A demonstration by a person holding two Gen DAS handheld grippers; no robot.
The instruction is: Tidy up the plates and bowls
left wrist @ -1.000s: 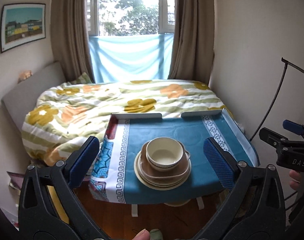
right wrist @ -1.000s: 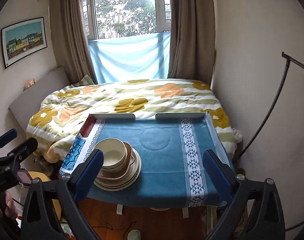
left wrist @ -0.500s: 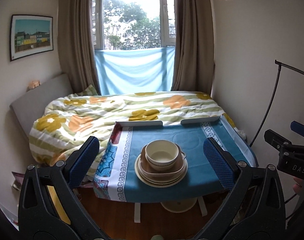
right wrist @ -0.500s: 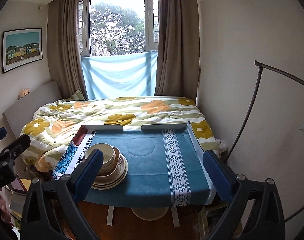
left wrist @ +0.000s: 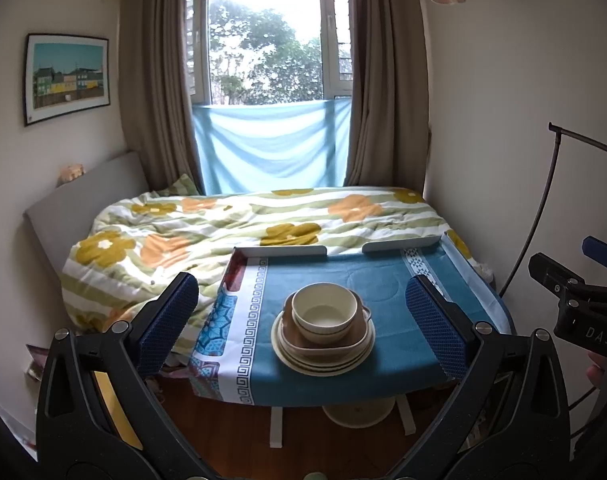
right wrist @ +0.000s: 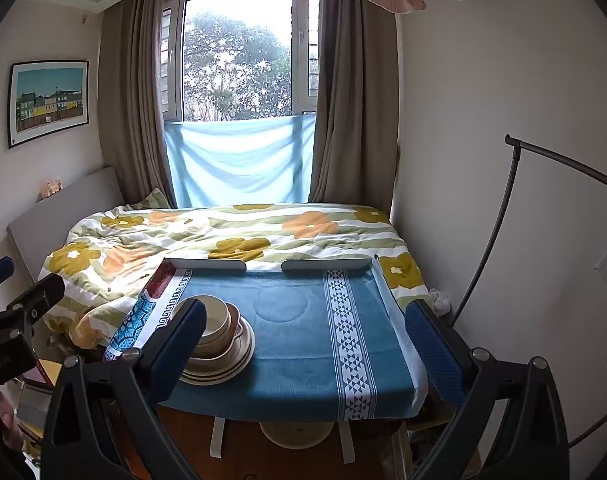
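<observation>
Both tools, left point(left wrist: 301, 312) and right point(right wrist: 305, 334), gape empty short of the worktop point(left wrist: 391, 280); stack point(left wrist: 323, 330) looks finished, so next probably nothing.

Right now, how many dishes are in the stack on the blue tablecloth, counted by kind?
Cream round bowl: 1
Brown two-handled bowl: 1
Cream plates: 3, judging by the rims that show
Total: 5

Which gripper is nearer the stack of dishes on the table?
Left, though only by alignment. The left gripper faces the stack of dishes head-on, framed between its open fingers. The right gripper points at bare tablecloth, with the stack off to its left.
</observation>
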